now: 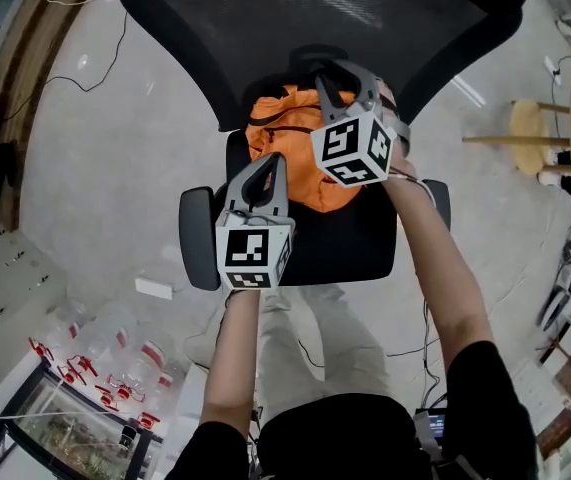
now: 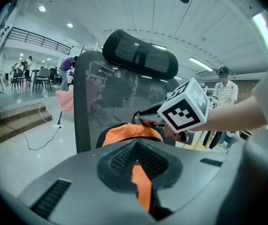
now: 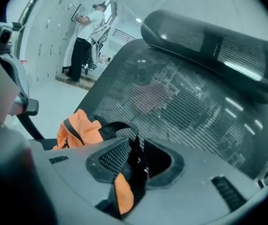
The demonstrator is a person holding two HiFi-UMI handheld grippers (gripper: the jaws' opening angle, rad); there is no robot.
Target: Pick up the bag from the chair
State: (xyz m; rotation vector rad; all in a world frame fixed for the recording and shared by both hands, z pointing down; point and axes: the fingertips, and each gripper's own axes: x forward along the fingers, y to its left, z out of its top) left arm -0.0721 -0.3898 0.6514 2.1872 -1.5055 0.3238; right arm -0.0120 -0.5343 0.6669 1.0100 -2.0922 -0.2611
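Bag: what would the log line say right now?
orange fabric bag: on black mesh chair; left tongs: shut on bag; right tongs: open around black strap

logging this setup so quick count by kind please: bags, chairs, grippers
orange bag: 1
office chair: 1
grippers: 2, the left gripper and the right gripper
total: 4

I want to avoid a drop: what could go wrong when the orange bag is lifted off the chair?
1. The right tongs stand open around the black handle, so it may slip out when lifted.
2. The left tongs pinch only a thin strip of the orange bag; that hold could pull free, and the bag might swing against the mesh backrest.
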